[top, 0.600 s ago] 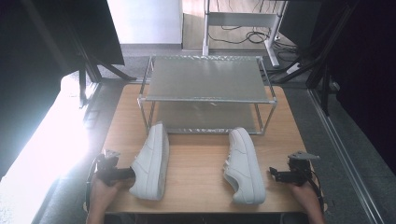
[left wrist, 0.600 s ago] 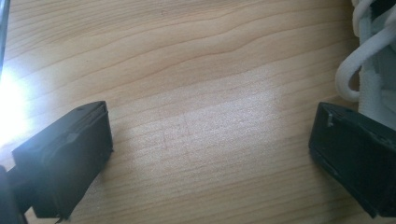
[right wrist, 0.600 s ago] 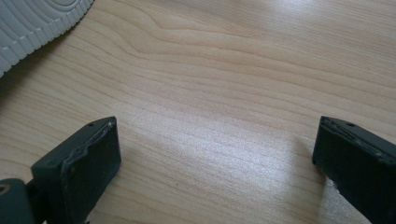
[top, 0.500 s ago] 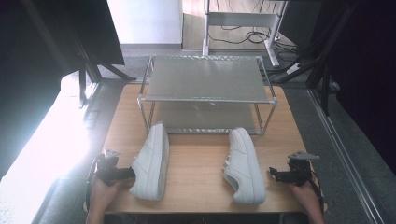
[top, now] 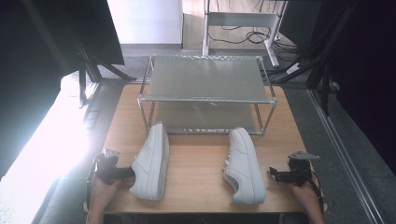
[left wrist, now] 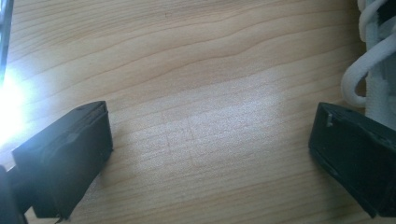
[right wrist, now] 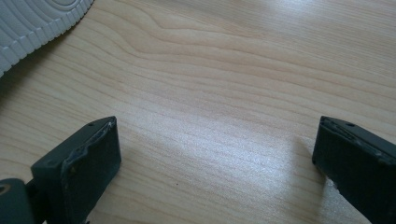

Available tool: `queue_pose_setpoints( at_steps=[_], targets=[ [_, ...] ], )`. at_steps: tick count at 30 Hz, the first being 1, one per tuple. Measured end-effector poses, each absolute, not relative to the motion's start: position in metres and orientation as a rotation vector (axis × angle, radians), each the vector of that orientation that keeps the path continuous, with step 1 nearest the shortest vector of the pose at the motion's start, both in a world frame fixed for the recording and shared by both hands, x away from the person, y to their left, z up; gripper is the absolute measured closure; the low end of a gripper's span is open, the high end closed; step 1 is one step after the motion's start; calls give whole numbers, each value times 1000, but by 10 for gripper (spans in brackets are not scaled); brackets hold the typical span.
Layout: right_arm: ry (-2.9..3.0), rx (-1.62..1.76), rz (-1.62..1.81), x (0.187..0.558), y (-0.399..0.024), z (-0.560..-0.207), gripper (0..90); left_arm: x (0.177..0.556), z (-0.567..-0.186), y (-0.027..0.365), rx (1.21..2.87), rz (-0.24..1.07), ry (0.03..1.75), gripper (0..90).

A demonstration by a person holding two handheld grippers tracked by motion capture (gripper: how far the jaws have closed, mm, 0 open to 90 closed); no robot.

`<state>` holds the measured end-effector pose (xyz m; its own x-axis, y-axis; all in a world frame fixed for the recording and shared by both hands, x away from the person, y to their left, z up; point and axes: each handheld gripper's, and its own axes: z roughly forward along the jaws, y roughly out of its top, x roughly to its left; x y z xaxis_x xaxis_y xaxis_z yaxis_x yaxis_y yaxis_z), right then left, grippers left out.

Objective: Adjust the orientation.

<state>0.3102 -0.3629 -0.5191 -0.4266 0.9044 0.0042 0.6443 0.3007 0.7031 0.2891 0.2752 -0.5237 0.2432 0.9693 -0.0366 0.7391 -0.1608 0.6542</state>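
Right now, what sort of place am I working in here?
Probably a lab or test room set up for recording, not a home: a wooden table carries a metal two-tier shoe rack and two white sneakers, with dark frame stands and loose floor cables around.

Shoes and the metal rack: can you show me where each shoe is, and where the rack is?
left shoe (top: 152, 161), high view, on its white side.
right shoe (top: 243, 164), high view, on its white upper.
metal rack (top: 205, 78), high view, on its top shelf.
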Motion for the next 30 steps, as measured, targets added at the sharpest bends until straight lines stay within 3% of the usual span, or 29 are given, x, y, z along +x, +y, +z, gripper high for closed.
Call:
queue_pose_setpoints(
  at_steps=[30],
  targets=[
    [2166, 1419, 963, 310, -368, -518, 18, 265, -504, 297, 1798, 417, 1509, 0]
  ],
)
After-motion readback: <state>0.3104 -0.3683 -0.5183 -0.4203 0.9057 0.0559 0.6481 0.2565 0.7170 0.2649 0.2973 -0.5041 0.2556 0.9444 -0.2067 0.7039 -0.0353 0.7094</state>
